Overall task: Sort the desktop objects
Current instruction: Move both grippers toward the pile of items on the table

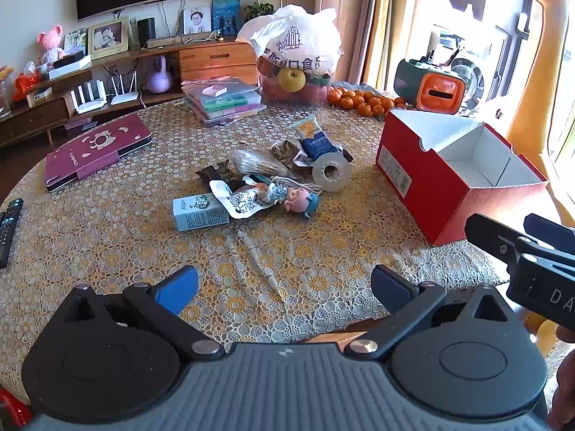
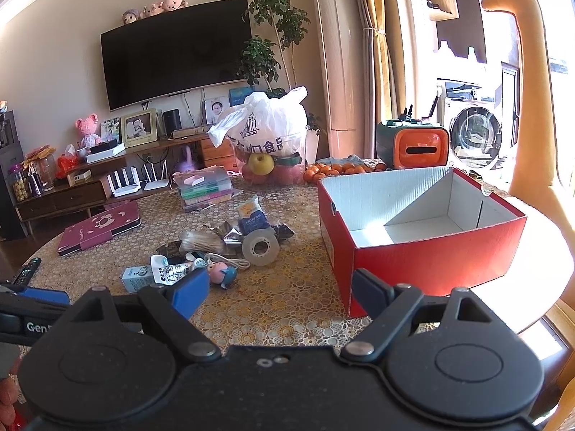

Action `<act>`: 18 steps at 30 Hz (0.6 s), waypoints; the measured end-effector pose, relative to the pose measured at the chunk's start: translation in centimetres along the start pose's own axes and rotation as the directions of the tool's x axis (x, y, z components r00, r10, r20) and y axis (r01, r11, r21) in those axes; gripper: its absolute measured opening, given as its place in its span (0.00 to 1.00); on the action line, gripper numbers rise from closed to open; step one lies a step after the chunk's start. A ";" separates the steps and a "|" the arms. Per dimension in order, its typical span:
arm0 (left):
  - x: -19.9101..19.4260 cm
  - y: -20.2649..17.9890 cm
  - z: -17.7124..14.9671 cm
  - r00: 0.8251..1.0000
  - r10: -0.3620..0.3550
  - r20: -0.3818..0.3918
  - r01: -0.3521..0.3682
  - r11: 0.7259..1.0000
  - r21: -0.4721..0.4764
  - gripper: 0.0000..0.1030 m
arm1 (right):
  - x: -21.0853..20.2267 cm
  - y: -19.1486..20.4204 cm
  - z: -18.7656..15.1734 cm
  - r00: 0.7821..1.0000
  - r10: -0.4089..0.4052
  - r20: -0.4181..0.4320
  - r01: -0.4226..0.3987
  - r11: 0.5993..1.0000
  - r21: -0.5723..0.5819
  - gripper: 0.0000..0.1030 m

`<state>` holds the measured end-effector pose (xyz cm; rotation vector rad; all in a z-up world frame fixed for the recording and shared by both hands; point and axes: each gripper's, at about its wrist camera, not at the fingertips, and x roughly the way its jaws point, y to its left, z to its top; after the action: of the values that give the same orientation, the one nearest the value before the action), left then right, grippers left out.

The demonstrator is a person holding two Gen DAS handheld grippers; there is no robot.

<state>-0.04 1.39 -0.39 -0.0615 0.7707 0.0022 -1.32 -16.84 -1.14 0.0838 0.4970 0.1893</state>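
Two handheld grippers are hovering over a round table w/ a lace-pattern cloth, both w/ jaws spread wide & gripping nothing. The left gripper is sitting low at the near edge, blue pads facing each other across bare cloth. The right gripper is hanging just beside it, its left pad overlapping the view of the clutter, its right pad sitting in front of the near corner of the red box.

The desktop objects are lying in a loose pile mid-table, left of the box & apart from it. At the near side a small light-blue carton is lying flat, w/ a white pouch draped over its right end. A doll w/ pink face & blue hair is lying on its side just right of the pouch, a white cord looping behind it. A roll of clear tape is standing on edge, leaning toward the snack wrappers behind. A blue-and-white snack packet is resting at the far side of the pile, beside a clear bag of thin sticks.

The red box is standing open, white inside, nothing visible in it.

Farther back, a white plastic bag is sitting atop fruit, w/ oranges beside it.
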 end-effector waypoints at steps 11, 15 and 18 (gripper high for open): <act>0.6 1.0 0.8 0.998 0.019 0.054 -0.020 0.999 0.028 1.00 | 1.5 0.2 0.0 0.999 0.034 -0.004 -0.034 0.998 -0.052 0.84; 1.2 2.1 1.0 0.997 0.041 0.068 -0.042 0.999 0.014 1.00 | 2.3 0.4 0.2 0.998 0.069 -0.010 -0.069 0.995 -0.074 0.84; 1.7 3.5 1.2 0.995 0.063 0.079 -0.063 0.998 -0.011 1.00 | 2.8 0.8 0.3 0.995 0.101 -0.008 -0.101 0.989 -0.106 0.84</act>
<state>1.97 4.87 -0.90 -0.0449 0.6933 0.0675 1.14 -15.50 -2.06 0.0042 0.4845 0.3146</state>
